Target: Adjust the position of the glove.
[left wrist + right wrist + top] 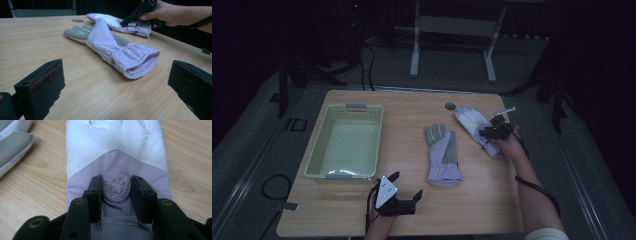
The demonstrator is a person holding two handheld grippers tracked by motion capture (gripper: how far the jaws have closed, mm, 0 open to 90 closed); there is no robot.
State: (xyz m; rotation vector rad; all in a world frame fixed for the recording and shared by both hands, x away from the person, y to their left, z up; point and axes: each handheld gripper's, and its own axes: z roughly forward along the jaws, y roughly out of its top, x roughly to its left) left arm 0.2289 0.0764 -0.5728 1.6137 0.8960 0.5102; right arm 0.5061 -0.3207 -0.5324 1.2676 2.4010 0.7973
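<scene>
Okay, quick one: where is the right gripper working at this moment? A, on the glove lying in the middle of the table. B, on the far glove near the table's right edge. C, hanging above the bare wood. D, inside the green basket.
B: the right gripper is down on the far glove, its fingers flanking the round snowflake badge.

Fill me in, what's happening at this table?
A person is working two gloves with a handheld claw in each hand. The right claw is down on the far glove, its jaws on either side of the round snowflake badge; whether they pinch the fabric is unclear. The left claw sits open near the table's front edge. The near glove lies flat mid-table, and the green basket to the left holds nothing.
</scene>
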